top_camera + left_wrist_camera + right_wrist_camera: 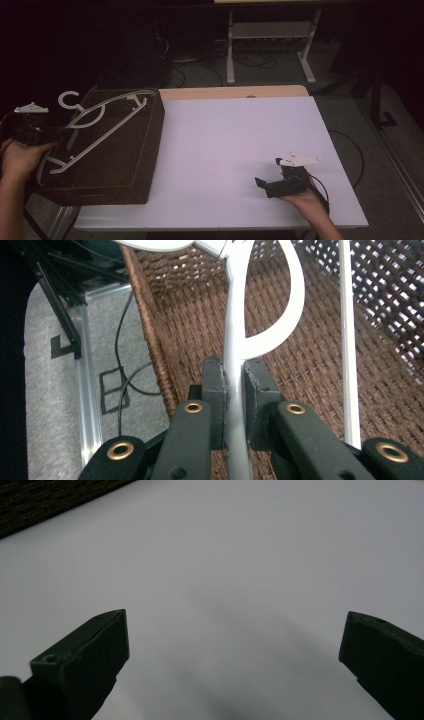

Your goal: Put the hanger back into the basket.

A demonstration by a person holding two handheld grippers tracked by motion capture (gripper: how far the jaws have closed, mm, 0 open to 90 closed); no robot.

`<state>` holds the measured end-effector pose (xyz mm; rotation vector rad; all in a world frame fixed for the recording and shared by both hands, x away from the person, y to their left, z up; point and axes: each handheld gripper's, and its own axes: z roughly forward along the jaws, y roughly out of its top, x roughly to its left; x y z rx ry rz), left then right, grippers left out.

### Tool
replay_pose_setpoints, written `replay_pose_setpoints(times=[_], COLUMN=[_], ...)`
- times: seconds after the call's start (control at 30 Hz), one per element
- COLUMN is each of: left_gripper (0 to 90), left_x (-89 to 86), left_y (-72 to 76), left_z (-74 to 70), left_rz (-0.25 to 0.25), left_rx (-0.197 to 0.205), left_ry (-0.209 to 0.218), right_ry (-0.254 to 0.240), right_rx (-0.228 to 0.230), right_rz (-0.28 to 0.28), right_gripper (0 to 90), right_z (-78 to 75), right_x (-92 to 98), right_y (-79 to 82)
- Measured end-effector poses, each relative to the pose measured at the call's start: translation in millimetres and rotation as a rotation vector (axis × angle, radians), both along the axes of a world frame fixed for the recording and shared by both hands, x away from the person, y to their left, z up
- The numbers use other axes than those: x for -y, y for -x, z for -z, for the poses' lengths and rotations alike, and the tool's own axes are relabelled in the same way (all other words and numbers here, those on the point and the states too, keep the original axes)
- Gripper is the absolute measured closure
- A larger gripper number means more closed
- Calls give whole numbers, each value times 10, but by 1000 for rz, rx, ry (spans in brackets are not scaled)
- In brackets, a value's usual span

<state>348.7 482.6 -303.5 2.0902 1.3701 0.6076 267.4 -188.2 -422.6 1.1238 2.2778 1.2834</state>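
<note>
From my remote seat I saw the brown wicker basket (125,160) lying under my left gripper (233,385), whose pads were clamped on the white hanger (235,340) above its weave, while my right gripper (232,645) (well apart, over the white table (225,150)) had its fingers spread wide around nothing.

white hanger (95,127), brown woven basket (125,165), white table (240,150).

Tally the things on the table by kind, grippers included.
White plastic hangers: 1, the hanger, over the basket
Brown wicker baskets: 1, the basket
Handheld grippers: 2, the left gripper shut on the hanger, the right gripper open over the bare white tabletop
Total: 4
</note>
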Motion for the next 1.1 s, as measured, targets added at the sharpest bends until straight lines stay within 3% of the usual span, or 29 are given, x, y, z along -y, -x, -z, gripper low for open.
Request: replay_pose_setpoints(times=[0.13,0.23,0.47,0.8,1.1], left_gripper=[802,612,444,261,160], left_x=[5,-10,73,410,891], left_y=[-13,-13,8,14,92], left_z=[55,65,6,-66,-118], left_rz=[13,-3,24,100,205], left_rx=[-36,-30,10,86,168], left_ry=[8,32,96,217,308], right_ry=[0,-1,-1,-13,-50], right_rx=[-1,3,8,41,73], right_rz=[0,-2,-2,7,12], right_gripper=[0,0,0,0,0], right_z=[-3,-4,-20,-111,-268], right_x=[-1,-2,3,59,112], right_y=[2,-1,2,-35,-91])
